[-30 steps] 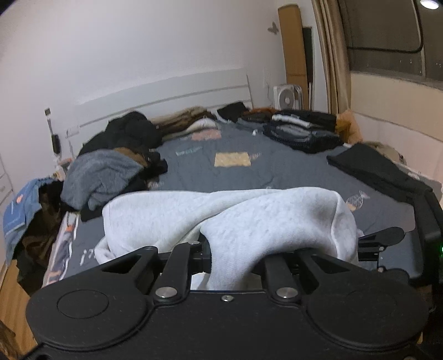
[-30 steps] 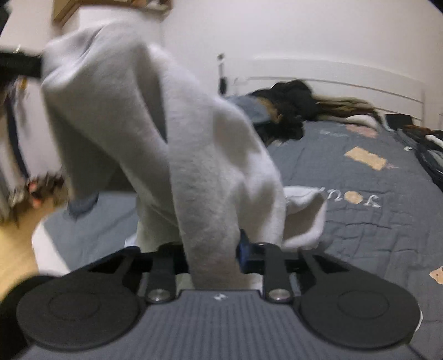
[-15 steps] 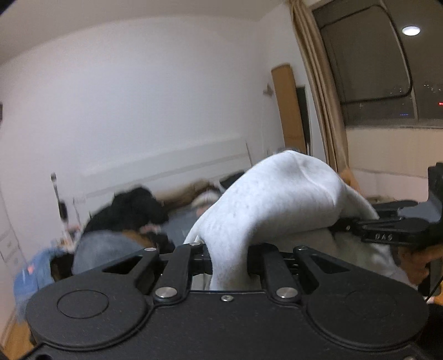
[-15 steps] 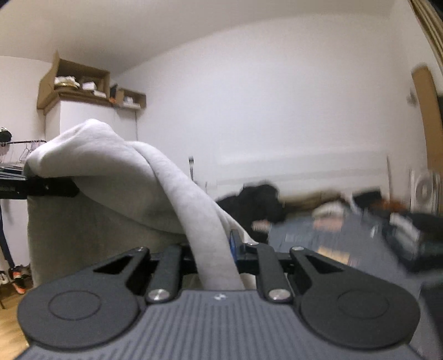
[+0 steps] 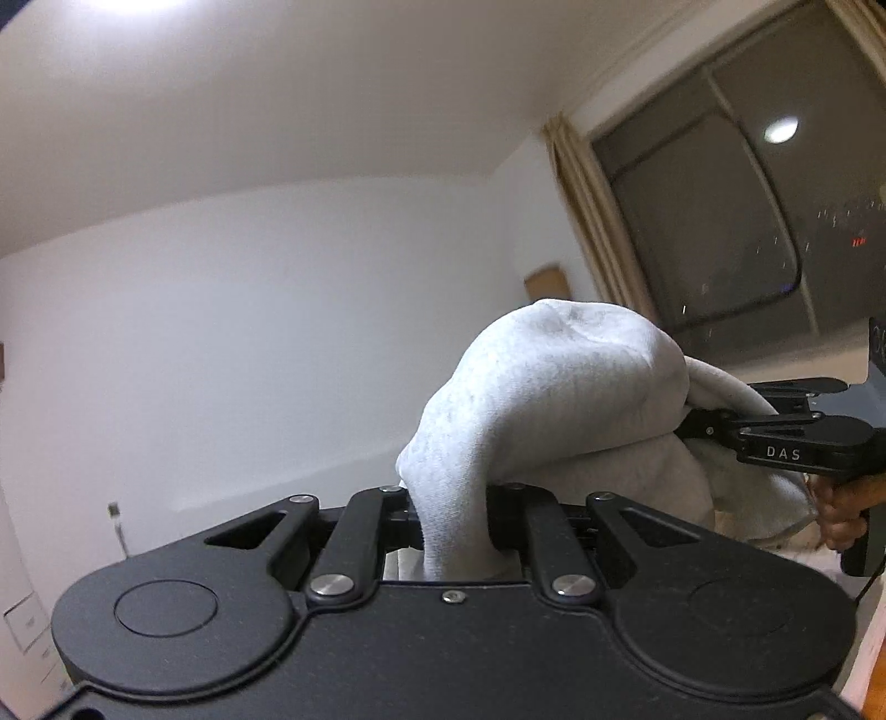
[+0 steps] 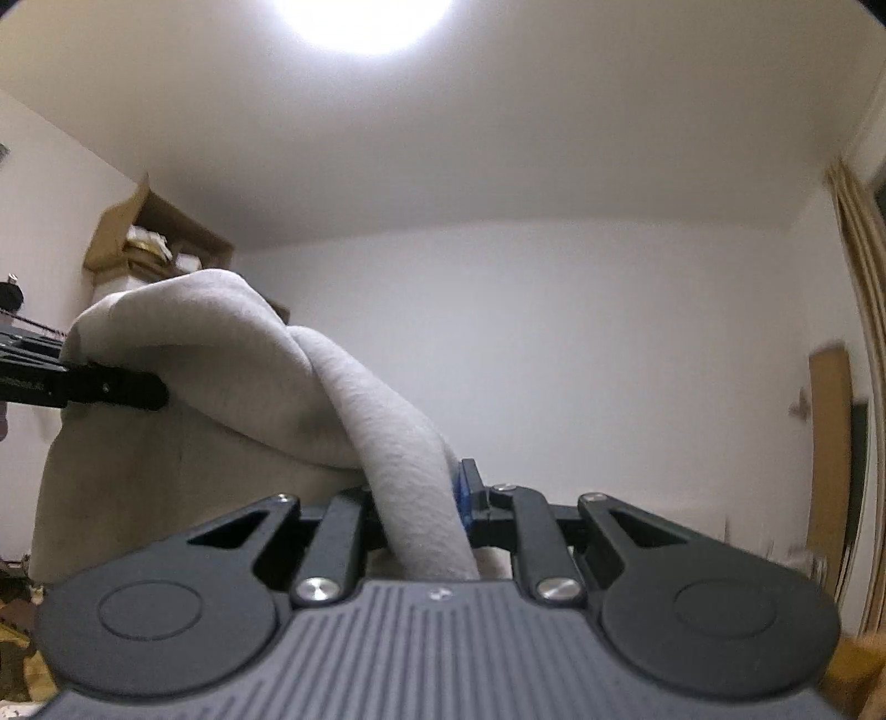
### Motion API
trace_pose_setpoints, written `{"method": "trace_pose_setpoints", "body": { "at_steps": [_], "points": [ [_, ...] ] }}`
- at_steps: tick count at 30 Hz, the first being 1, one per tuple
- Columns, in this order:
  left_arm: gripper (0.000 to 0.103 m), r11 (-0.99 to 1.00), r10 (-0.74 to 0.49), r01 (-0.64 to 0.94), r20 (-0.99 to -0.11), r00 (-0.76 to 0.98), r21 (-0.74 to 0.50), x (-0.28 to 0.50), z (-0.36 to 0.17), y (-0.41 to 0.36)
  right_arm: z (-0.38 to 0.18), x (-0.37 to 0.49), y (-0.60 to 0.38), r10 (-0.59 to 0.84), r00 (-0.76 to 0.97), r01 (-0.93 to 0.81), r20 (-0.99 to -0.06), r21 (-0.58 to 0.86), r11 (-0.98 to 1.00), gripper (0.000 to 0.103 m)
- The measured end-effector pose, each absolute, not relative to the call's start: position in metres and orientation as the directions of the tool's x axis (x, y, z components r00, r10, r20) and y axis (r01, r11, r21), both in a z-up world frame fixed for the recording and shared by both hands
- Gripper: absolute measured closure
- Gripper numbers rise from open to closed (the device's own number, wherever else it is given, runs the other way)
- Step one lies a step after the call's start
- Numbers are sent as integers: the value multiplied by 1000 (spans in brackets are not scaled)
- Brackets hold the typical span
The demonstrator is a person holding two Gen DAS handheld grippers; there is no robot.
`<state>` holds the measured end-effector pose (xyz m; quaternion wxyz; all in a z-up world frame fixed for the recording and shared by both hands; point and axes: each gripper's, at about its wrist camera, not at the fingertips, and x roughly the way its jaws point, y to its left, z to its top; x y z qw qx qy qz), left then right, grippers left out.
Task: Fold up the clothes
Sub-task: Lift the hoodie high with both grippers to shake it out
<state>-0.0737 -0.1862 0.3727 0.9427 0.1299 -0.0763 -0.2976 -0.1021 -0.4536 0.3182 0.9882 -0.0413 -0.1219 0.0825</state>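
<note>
A light grey sweatshirt (image 5: pixel 554 387) hangs in the air, held between both grippers. In the left wrist view my left gripper (image 5: pixel 451 498) is shut on a bunched fold of it. At the right of that view my right gripper (image 5: pixel 699 426) pinches another part of the cloth, with a person's hand (image 5: pixel 841 509) on its handle. In the right wrist view my right gripper (image 6: pixel 421 501) is shut on a thick fold of the sweatshirt (image 6: pixel 221 343). The cloth stretches left to my left gripper (image 6: pixel 158 390). The garment's lower part hangs down out of sight.
Both views look at a white wall and the ceiling. A dark window (image 5: pixel 720 232) and a beige curtain (image 5: pixel 581 210) are on the right. Cardboard boxes (image 6: pixel 149 238) sit on a tall cabinet at the left. The ceiling lamp (image 6: pixel 365 22) glares overhead.
Both grippers have risen with the sweatshirt, lifting it off the bed. Both views have tilted upward, so the bed and its clothes piles have dropped out of sight.
</note>
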Motion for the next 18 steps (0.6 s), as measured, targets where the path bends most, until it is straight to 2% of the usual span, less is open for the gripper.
{"method": "trace_pose_setpoints", "body": {
  "at_steps": [6, 10, 14, 18],
  "points": [
    [91, 799, -579, 506, 186, 794, 325, -122, 424, -198, 377, -141, -457, 154, 919, -105, 363, -149, 983, 89],
    [91, 810, -570, 499, 212, 794, 308, -121, 440, -205, 399, -146, -456, 136, 910, -71, 392, -175, 982, 89],
    [91, 808, -576, 524, 174, 799, 269, -89, 422, -217, 384, -116, -458, 106, 934, -52, 341, -163, 985, 89],
    [91, 803, -576, 547, 72, 814, 237, -33, 391, -234, 347, -60, -464, 61, 967, -28, 246, -134, 991, 89]
  ]
}}
